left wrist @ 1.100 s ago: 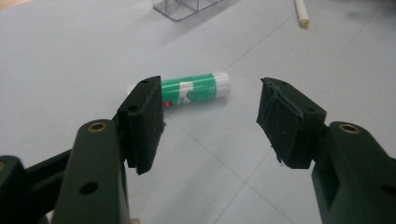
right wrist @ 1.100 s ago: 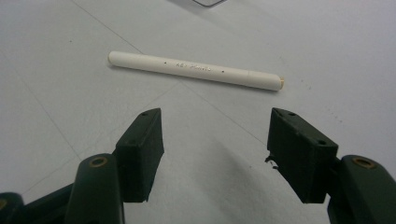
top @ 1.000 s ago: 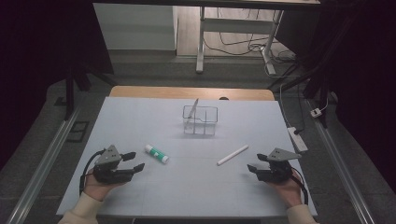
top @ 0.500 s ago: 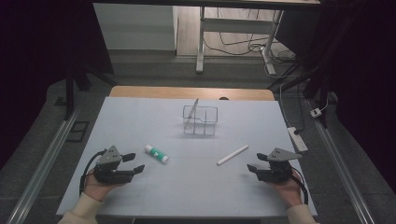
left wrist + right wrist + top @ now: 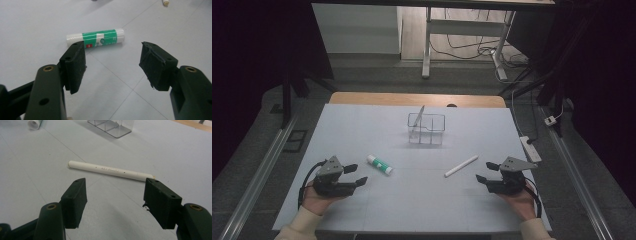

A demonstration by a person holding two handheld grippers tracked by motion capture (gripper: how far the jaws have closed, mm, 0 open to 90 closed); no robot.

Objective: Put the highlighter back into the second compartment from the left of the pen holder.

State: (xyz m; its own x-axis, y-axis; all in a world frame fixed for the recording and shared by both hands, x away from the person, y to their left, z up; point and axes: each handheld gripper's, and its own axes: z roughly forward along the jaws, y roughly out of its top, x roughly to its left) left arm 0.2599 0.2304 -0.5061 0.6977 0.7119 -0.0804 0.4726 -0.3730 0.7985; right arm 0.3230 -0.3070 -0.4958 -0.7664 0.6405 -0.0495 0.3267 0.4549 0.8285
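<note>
White table point(image 5: 362, 125): left gripper point(image 5: 354, 174), jaws just spread wider, faces the glue stick point(image 5: 379, 164) at two o'clock; right gripper point(image 5: 484, 173) gapes empty near the pen point(image 5: 461, 166). Nothing grasped yet.

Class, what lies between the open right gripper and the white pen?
Nothing: bare table separates the right gripper from the white pen, seen in the right gripper view.

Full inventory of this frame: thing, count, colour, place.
glue stick: 1, white with green label, lying on the table ahead of the left gripper
pen: 1, white, lying ahead of the right gripper
organizer: 1, clear, divided into compartments, table centre, far side
table: 1, pale grey top
power strip: 1, white, at the table's right edge
left gripper: 1, black, jaws open, nothing between them
right gripper: 1, black, jaws open, nothing between them
</note>
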